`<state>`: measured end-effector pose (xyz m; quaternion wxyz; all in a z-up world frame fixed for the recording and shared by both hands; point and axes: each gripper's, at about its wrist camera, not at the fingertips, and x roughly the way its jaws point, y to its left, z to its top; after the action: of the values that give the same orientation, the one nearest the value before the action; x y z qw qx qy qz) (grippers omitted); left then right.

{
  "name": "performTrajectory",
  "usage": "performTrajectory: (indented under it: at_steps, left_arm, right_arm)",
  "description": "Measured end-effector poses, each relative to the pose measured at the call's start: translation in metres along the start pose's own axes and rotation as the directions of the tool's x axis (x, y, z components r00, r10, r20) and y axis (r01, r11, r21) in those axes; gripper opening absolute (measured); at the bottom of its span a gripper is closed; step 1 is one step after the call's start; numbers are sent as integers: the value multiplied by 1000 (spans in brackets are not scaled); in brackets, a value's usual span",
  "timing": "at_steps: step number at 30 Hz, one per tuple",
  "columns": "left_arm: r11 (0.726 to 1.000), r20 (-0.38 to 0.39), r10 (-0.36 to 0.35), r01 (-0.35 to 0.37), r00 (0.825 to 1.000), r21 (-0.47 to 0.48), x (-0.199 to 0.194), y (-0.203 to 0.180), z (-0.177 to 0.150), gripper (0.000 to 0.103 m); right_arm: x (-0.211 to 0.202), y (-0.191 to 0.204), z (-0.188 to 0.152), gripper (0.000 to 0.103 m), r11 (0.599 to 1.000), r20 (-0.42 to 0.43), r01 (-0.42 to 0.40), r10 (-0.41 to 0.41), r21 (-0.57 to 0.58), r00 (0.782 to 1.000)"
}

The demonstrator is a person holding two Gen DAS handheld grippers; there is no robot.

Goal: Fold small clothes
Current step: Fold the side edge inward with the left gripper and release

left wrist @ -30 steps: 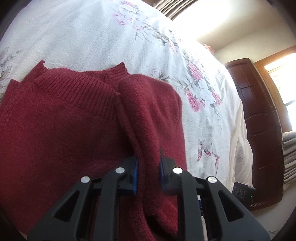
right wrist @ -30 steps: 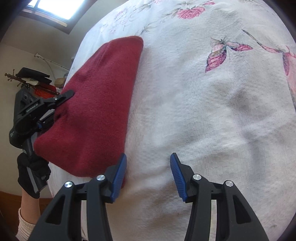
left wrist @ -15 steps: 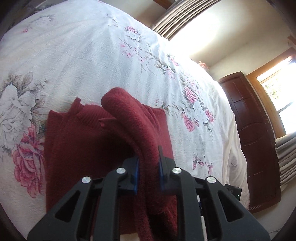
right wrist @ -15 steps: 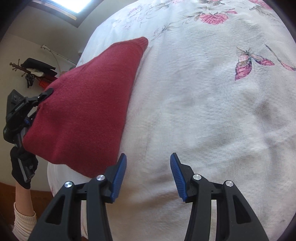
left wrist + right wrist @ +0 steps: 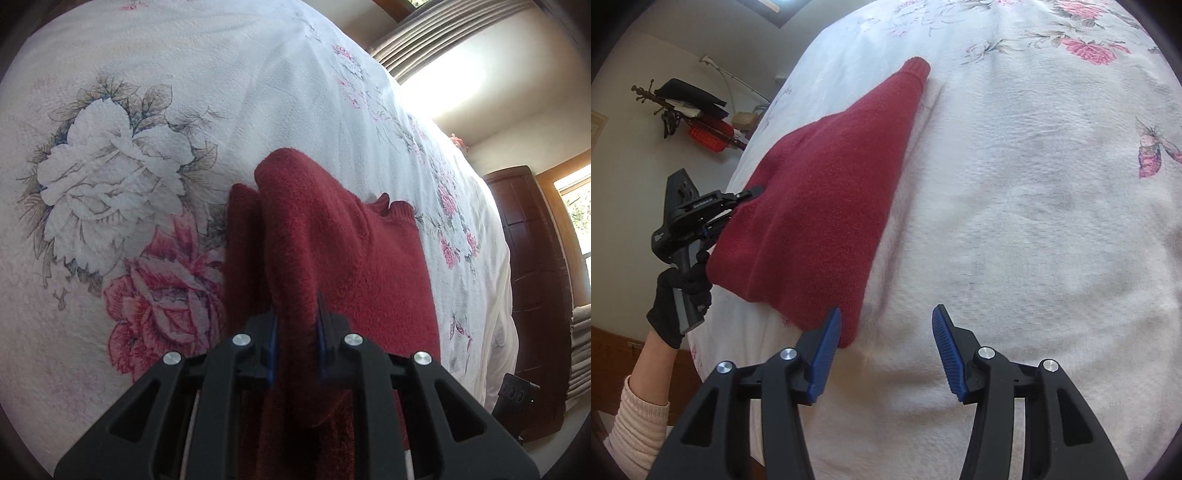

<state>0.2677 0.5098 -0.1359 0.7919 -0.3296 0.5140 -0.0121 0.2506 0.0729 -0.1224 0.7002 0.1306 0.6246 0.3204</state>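
A dark red knit sweater (image 5: 369, 266) lies on the flowered bedspread (image 5: 184, 92). My left gripper (image 5: 295, 325) is shut on a raised fold of it, lifting the cloth into a ridge over the rest of the garment. In the right wrist view the same sweater (image 5: 827, 206) forms a long wedge with its ribbed end (image 5: 918, 68) pointing away. The left gripper (image 5: 738, 199) pinches its near left side there, held by a gloved hand (image 5: 677, 291). My right gripper (image 5: 884, 332) hovers open over bare bedspread, its left fingertip beside the sweater's near corner.
The white bedspread (image 5: 1034, 221) stretches wide to the right of the sweater. A dark wooden cabinet (image 5: 532, 266) stands past the bed's far side. A coat rack with dark items (image 5: 690, 107) stands by the wall on the left.
My left gripper has lifted and pulled back with the sweater fold, showing more bedspread. The sweater's held side has risen. The right gripper has stayed open and has hardly moved.
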Motion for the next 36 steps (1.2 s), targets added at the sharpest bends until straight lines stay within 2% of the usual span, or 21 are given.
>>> performTrajectory:
  at_steps: [4,5,7,9,12,14,17,20,22,23,24,25,30,34,36]
  left_arm:
    - [1000,-12,1,-1,1000,-17,7,7,-3,17]
    - [1000,-16,1,-2,1000,-21,5,6,-3,21]
    - [1000,-15,-1,1,1000,-16,-8,3,-6,23]
    - [1000,-7,10,-10,1000,24,-30,-3,-15,37]
    - [997,20,-5,4,1000,73,-64,-9,-38,52]
    - [996,26,-6,4,1000,90,-78,-13,-54,58]
    - [994,20,-19,16,1000,107,-83,-21,-72,60]
    - [991,-7,40,-38,999,127,-70,-27,-79,64]
    - [993,-30,44,-40,999,114,-59,-24,-83,60]
    - [994,-44,36,-31,998,107,-56,-22,-85,49]
    - [994,-54,25,-19,998,104,-53,-22,-86,23]
    - [995,-57,15,-9,998,100,-55,-21,-87,12]
    - [998,31,-64,63,997,31,-84,4,-92,7]
    - [999,-7,-38,38,999,-14,-70,30,-99,7]
    - [1000,-8,-28,28,1000,-8,-63,35,-100,7]
  right_arm:
    - [9,10,1,52,1000,-14,-8,8,-10,1000]
    - [11,10,1,52,1000,-17,-10,10,-12,1000]
    - [13,12,0,52,1000,-21,-17,17,-12,1000]
    - [13,14,0,53,1000,-22,-21,20,-20,1000]
    - [12,15,-1,54,999,-16,-24,23,-22,1000]
    - [13,14,-1,55,1000,-14,-25,25,-14,1000]
    - [15,15,-4,55,1000,-12,-30,30,4,999]
    - [17,21,-5,55,1000,-15,-12,12,-2,1000]
    - [18,26,-6,55,1000,-18,2,-2,-13,1000]
    - [17,27,-6,55,1000,-18,6,-7,-16,1000]
    - [16,27,-6,55,1000,-18,8,-9,-17,1000]
    - [15,27,-6,55,1000,-17,10,-10,-17,1000]
    - [8,30,-2,55,1000,-5,-6,6,-23,1000]
    - [16,34,4,57,999,-15,-43,43,-11,999]
    - [27,34,6,57,999,-31,-52,52,7,998]
